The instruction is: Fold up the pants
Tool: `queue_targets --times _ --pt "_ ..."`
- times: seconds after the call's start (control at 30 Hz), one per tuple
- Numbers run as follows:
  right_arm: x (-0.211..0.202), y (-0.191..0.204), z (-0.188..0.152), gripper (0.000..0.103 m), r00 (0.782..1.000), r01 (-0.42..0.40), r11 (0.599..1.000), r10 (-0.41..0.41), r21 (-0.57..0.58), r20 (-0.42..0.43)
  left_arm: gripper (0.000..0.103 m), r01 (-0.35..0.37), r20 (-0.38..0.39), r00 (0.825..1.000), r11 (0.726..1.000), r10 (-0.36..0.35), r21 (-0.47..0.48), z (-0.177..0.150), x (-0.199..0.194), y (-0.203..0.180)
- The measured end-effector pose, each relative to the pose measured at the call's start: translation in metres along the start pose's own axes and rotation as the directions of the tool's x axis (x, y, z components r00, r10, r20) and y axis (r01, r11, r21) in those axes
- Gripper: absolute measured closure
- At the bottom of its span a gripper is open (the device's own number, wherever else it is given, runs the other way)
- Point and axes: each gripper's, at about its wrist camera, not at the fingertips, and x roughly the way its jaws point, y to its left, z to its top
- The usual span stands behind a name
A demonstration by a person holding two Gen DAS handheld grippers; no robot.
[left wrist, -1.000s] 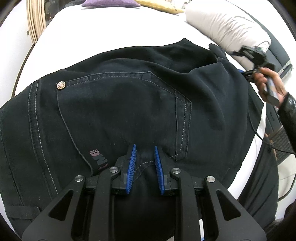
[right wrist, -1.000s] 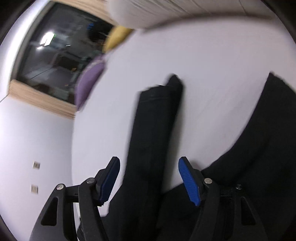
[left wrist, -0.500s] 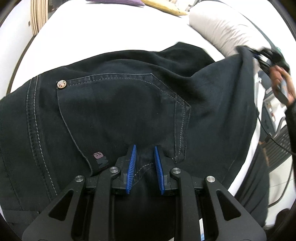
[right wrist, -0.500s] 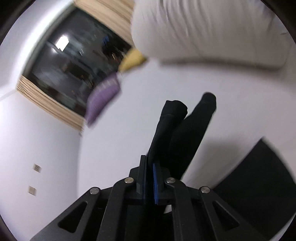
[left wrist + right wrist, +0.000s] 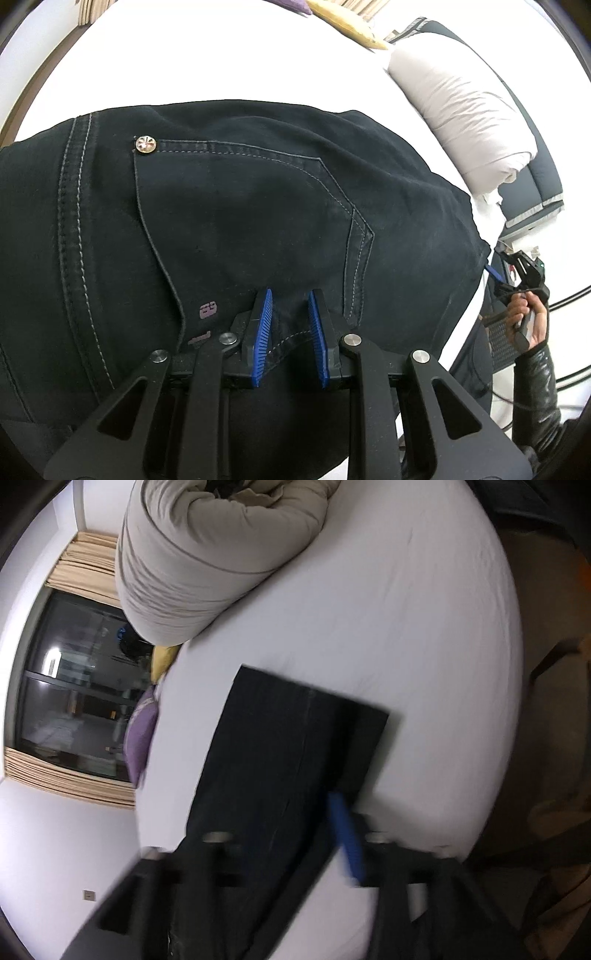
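Left wrist view: white bed sheet [image 5: 221, 55] carries the black denim pants [image 5: 240, 221], seat and back pocket up, seemingly folded once lengthwise; cross folds remain. Left gripper [image 5: 290, 332] pinches the waistband fabric. Right gripper [image 5: 493, 273] looks clamped on the leg, though blurry.

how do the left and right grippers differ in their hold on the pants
The left gripper has pants fabric bunched between both blue pads, by the back pocket. The right gripper sits at the pants' far edge; its own view shows only one pad, with cloth draped over the other. That view is blurred, while the left's is sharp. Both touch the same pants.
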Motion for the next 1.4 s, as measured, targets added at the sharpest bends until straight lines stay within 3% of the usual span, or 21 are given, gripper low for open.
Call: queue_targets --times 0.27,0.33,0.43,0.47,0.7,1.03,1.13,1.2,1.23,1.33,1.4 --pt "0.030 -0.023 0.004 0.053 0.998 -0.055 0.991 0.056 0.119 -0.004 0.083 -0.032 0.001 0.999 0.999 0.032 0.005 -0.006 -0.006 -0.014" --pt "0.034 -0.018 0.003 0.055 0.998 -0.066 0.992 0.067 0.105 -0.009 0.083 -0.043 0.000 0.999 0.999 0.043 0.012 -0.009 -0.006 -0.018" --pt "0.043 -0.007 0.004 0.097 0.998 -0.048 0.997 0.050 0.055 -0.037 0.083 -0.064 -0.005 0.998 0.997 0.064 0.034 -0.012 -0.006 -0.022" --pt "0.041 -0.008 0.005 0.098 0.998 -0.051 0.997 0.053 0.058 -0.025 0.083 -0.070 -0.008 0.997 0.997 0.071 0.042 -0.014 -0.007 -0.023" --pt "0.018 -0.033 -0.003 0.099 0.999 -0.018 0.994 0.012 0.112 0.053 0.083 -0.077 -0.025 0.997 0.995 0.078 0.064 -0.019 -0.007 -0.032" --pt "0.030 -0.030 0.003 0.101 0.998 -0.009 0.990 0.000 0.144 0.056 0.083 -0.071 -0.015 0.997 0.995 0.072 0.065 -0.025 -0.020 -0.022" --pt "0.020 -0.021 0.004 0.100 0.994 0.087 0.991 -0.094 0.103 0.063 0.083 -0.067 -0.003 0.998 0.996 0.067 0.057 -0.029 -0.026 -0.017" --pt "0.006 -0.016 0.001 0.086 0.988 0.133 0.987 -0.140 0.095 0.070 0.083 -0.062 0.005 0.998 0.997 0.061 0.050 -0.029 -0.026 -0.017" --pt "-0.001 -0.012 -0.004 0.076 0.989 0.125 0.989 -0.131 0.082 0.071 0.083 -0.056 0.009 0.998 0.997 0.055 0.045 -0.030 -0.027 -0.016" --pt "-0.010 0.026 -0.039 0.074 1.000 0.005 0.997 -0.008 -0.076 -0.029 0.083 -0.045 0.019 0.999 0.998 0.045 0.037 -0.033 -0.028 -0.011" --pt "0.000 0.051 -0.074 0.074 0.982 -0.109 0.985 0.087 -0.133 -0.166 0.083 -0.047 0.021 0.999 0.998 0.046 0.039 -0.033 -0.029 -0.011"
